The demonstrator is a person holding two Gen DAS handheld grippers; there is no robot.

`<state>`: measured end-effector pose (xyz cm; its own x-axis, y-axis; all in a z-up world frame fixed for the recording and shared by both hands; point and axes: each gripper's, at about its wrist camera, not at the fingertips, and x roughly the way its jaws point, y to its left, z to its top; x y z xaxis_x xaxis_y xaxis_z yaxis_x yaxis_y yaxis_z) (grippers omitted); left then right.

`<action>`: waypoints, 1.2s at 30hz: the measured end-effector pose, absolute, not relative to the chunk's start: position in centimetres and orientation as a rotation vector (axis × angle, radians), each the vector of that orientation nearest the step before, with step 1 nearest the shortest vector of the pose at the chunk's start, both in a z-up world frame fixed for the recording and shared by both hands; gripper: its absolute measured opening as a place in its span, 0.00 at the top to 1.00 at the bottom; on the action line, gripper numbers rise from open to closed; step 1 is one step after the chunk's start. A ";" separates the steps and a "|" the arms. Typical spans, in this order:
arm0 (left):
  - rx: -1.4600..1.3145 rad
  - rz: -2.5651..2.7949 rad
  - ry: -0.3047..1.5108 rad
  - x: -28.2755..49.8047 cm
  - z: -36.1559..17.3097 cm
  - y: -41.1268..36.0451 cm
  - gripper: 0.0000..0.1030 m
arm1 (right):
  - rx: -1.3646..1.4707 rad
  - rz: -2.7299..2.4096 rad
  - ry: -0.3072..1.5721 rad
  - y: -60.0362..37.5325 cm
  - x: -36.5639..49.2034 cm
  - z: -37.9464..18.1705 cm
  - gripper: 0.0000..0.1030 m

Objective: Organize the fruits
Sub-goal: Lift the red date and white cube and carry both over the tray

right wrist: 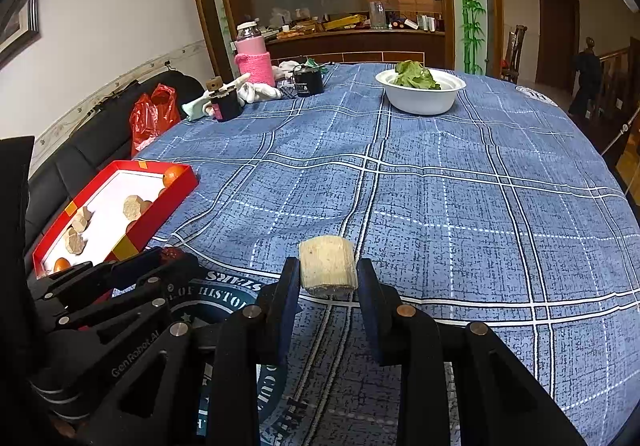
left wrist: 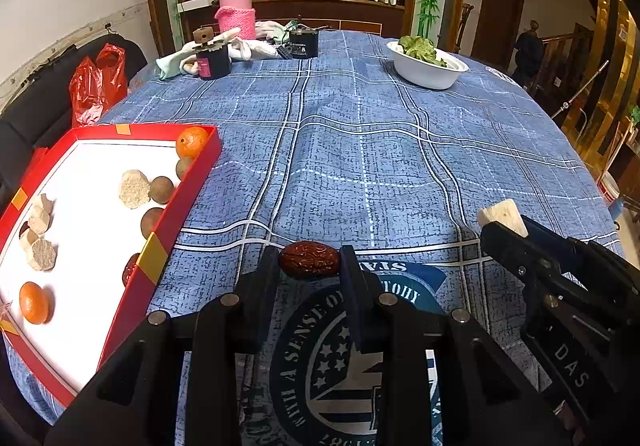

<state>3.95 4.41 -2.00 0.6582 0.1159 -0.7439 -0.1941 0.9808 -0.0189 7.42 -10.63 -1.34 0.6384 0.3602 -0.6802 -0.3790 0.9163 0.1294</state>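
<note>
My left gripper (left wrist: 309, 264) is shut on a wrinkled red date (left wrist: 309, 259), held just above the blue tablecloth. My right gripper (right wrist: 328, 272) is shut on a pale beige chunk (right wrist: 328, 266); the same chunk (left wrist: 503, 217) shows at the right of the left wrist view. A red box with a white floor (left wrist: 188, 182) lies at the left, also in the right wrist view (right wrist: 160, 214). It holds two oranges (left wrist: 192, 142), brown round fruits (left wrist: 161, 189), pale chunks (left wrist: 134, 188) and a red date (left wrist: 130, 268).
A white bowl of green leaves (left wrist: 428, 66) stands at the far right. A pink bottle (left wrist: 236, 12), black cans (left wrist: 214, 62), gloves and cloths sit at the far edge. A red plastic bag (left wrist: 96, 86) lies on the black sofa at the left.
</note>
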 end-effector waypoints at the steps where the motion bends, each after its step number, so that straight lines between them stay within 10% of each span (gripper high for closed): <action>1: -0.099 0.175 0.834 3.9 -2.0 4.3 0.73 | -0.027 0.421 0.770 -10.6 7.4 -1.3 0.71; 36: -0.125 0.248 0.797 2.1 -0.6 7.1 0.73 | -0.058 0.488 0.762 -7.6 6.3 -0.6 0.72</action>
<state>2.09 7.08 -0.60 0.6715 0.1732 -0.7204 -0.2668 0.9636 -0.0169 6.34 -7.64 -0.57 0.6179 0.4034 -0.6748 -0.4447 0.8872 0.1232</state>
